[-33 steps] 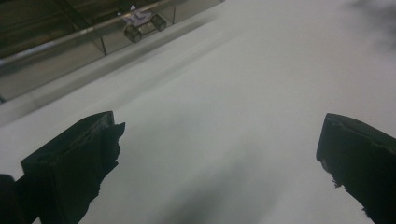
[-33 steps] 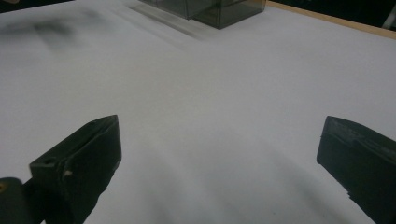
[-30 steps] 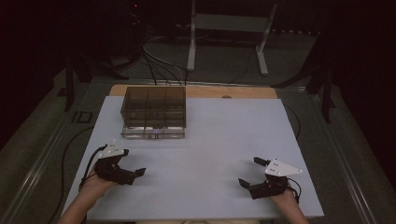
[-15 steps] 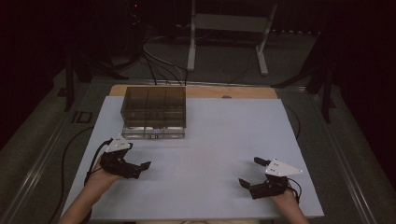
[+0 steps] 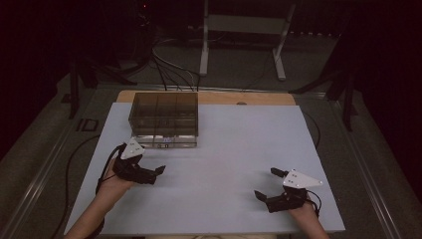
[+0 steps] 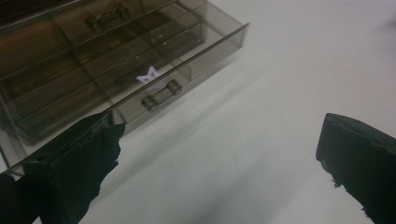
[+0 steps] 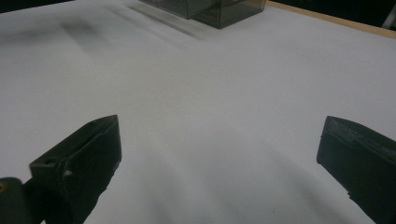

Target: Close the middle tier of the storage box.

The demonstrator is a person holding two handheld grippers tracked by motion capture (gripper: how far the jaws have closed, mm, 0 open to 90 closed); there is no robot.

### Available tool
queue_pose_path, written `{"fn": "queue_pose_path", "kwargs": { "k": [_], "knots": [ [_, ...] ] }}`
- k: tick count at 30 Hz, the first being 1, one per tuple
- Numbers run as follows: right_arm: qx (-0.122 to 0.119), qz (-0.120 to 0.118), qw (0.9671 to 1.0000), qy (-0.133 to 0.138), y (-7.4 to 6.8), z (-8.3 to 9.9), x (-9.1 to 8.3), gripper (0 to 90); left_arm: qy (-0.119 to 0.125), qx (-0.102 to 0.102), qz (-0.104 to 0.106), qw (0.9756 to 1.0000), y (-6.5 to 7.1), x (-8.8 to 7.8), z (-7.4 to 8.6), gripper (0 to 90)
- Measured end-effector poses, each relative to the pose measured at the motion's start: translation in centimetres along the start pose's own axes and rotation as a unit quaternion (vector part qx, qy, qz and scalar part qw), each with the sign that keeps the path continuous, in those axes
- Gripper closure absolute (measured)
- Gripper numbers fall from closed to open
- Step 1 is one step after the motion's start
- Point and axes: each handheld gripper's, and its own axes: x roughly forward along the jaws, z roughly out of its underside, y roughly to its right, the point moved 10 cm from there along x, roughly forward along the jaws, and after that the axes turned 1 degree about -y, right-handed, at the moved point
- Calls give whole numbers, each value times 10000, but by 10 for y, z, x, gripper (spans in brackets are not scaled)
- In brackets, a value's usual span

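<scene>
A smoky see-through drawer box [image 5: 164,119] stands on the white table [image 5: 239,144], at the back left of centre. My left gripper [image 5: 156,174] hovers just in front of its left corner, open, jaws pointing right with nothing between them. In the left gripper view the box [image 6: 93,60] lies beyond the left gripper [image 6: 217,126]. Its bottom drawer has a small bar handle [image 6: 161,93] and a white scrap [image 6: 150,74] behind the front. My right gripper [image 5: 265,182] rests open near the front right. In the right gripper view the right gripper [image 7: 219,123] holds nothing.
A wooden strip [image 5: 249,98] edges the table's far side. Beyond it stand a metal frame [image 5: 239,35] and loose cables [image 5: 169,64] on the floor. The box's corner [image 7: 219,9] shows far off in the right gripper view.
My left gripper has moved forward and a little right, closer to the drawer box. The right gripper has stayed where it was.
</scene>
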Motion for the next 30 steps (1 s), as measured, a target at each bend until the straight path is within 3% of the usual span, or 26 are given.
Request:
{"fn": "queue_pose_path", "kwargs": {
  "k": [7, 11, 25, 30],
  "knots": [
    [9, 1, 10000, 5, 0, 0, 0, 1, 31, -279, -313, 9991, -6, 8, -1, 0],
    [4, -4, 10000, 3, 0, 0, 0, 1, 47, -453, -360, 9983, -7, 13, -1, 0],
    [8, -3, 10000, 7, 0, 0, 0, 1, -47, -667, -579, 9961, -9, 32, 8, 0],
    [-10, -5, 10000, -8, 0, 0, 1, 1, -96, -653, -609, 9960, -8, 36, 11, 0]
  ]
}}
